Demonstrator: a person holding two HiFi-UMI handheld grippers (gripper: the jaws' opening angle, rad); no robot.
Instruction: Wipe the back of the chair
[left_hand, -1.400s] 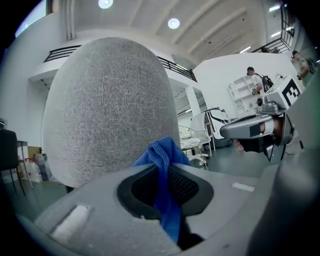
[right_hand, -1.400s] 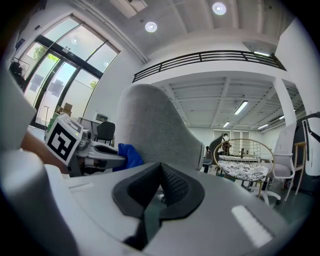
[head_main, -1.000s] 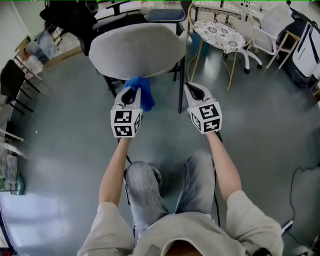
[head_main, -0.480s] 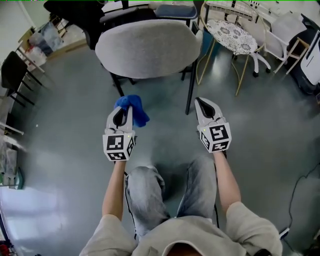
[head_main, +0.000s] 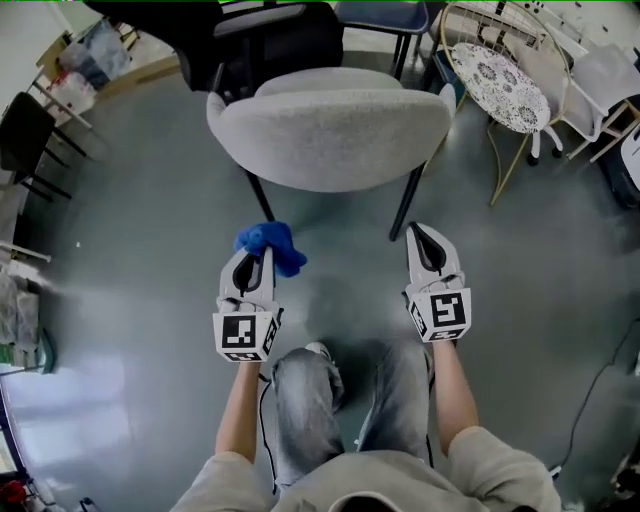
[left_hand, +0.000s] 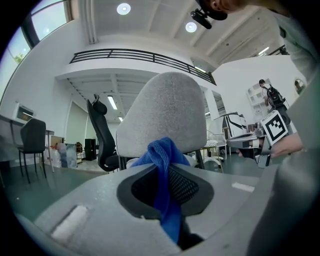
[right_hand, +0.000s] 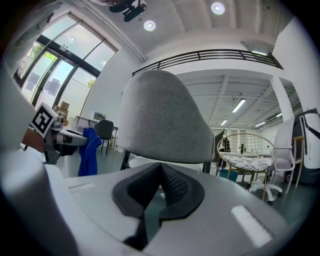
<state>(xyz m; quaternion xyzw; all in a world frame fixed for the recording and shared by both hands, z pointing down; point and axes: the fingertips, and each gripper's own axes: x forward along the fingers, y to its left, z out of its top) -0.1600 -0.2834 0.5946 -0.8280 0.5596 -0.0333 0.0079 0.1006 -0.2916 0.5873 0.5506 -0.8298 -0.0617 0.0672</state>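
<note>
A grey upholstered chair (head_main: 330, 135) on thin black legs stands ahead of me, its curved back (left_hand: 160, 117) turned toward me and filling the right gripper view (right_hand: 162, 122). My left gripper (head_main: 252, 262) is shut on a blue cloth (head_main: 270, 246), which bunches out past its tips (left_hand: 164, 165). It hangs below and short of the chair back, not touching it. My right gripper (head_main: 424, 240) is shut with nothing in it, level with the left, near the chair's right rear leg. The blue cloth (right_hand: 90, 150) shows at the left of the right gripper view.
A black office chair (head_main: 250, 35) stands beyond the grey one. A round wire-frame chair with a patterned cushion (head_main: 495, 85) is at the back right, a white chair (head_main: 600, 85) further right. Black chairs (head_main: 30, 140) line the left side. The grey floor (head_main: 120, 250) lies around me.
Both grippers have drawn back toward me and lower in the view, away from the chair back. The cloth stays in the left gripper. The view now sits more squarely over the chair.
</note>
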